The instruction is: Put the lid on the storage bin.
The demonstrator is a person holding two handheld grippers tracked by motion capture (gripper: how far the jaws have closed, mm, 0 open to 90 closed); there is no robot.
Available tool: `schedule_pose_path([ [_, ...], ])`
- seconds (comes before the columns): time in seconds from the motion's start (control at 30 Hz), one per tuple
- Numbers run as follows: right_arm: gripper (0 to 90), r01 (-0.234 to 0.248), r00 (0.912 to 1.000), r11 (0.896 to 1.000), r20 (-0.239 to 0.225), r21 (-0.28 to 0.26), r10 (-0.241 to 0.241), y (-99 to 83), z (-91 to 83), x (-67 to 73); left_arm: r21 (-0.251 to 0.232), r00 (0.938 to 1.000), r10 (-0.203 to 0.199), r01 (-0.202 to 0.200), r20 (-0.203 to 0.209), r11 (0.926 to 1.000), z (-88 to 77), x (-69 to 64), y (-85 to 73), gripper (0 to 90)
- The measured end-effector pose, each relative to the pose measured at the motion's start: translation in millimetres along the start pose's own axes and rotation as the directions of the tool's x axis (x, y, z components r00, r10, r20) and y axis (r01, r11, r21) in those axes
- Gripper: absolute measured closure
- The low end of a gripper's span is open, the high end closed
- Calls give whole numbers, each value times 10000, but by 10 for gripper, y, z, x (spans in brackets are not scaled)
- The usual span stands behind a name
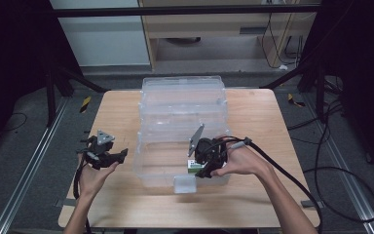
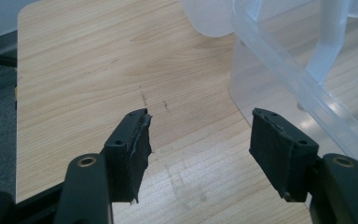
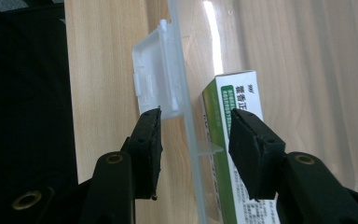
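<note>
Right hand-held gripper (image 3: 193, 126) has its jaws half spread and straddling the near wall of the clear plastic bin (image 3: 186, 70): one jaw stands outside by the white latch (image 3: 156, 79), the other inside, just beside the green-and-white carton (image 3: 226, 140). Neither pad appears to press on anything, so nothing is pinched.

In the high view the carton (image 1: 193, 167) lies on the bin's floor at about 5 o'clock of the bin (image 1: 182, 97), close against the front wall, with the right hand-held gripper (image 1: 207, 163) over it. The left hand-held gripper (image 2: 198, 135) hovers with jaws spread wide and bare above the bench (image 2: 98, 70), at 9 o'clock of the bin.

My worry: if the jaws close as they stand, they would clamp the bin wall or the latch instead of the carton, and could drag or tip the whole bin. The carton sits so tight to the wall that the outer jaw may have little room to slip in beside it.

From above, the straddle is hidden under the hand; the right gripper view makes it plain. Conversely, the high view alone gives the stacked clear lids behind.
</note>
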State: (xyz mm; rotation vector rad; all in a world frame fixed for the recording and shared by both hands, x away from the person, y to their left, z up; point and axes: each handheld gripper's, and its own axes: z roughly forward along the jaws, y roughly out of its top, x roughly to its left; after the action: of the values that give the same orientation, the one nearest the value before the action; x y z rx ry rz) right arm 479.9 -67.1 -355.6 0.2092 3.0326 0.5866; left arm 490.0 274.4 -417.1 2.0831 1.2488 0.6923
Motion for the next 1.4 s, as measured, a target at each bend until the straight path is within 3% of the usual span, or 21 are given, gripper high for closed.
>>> schedule_pose_path([
  [0.57,558,-219,9987,9992,-457,329,234,19,280,39,17,10000,74,-74,15,10000,1,-5,2,371],
  [1.4,594,-440,9967,9979,-663,476,471,-43,476,29,-280,9998,176,-175,38,9995,-68,-21,39,377],
])
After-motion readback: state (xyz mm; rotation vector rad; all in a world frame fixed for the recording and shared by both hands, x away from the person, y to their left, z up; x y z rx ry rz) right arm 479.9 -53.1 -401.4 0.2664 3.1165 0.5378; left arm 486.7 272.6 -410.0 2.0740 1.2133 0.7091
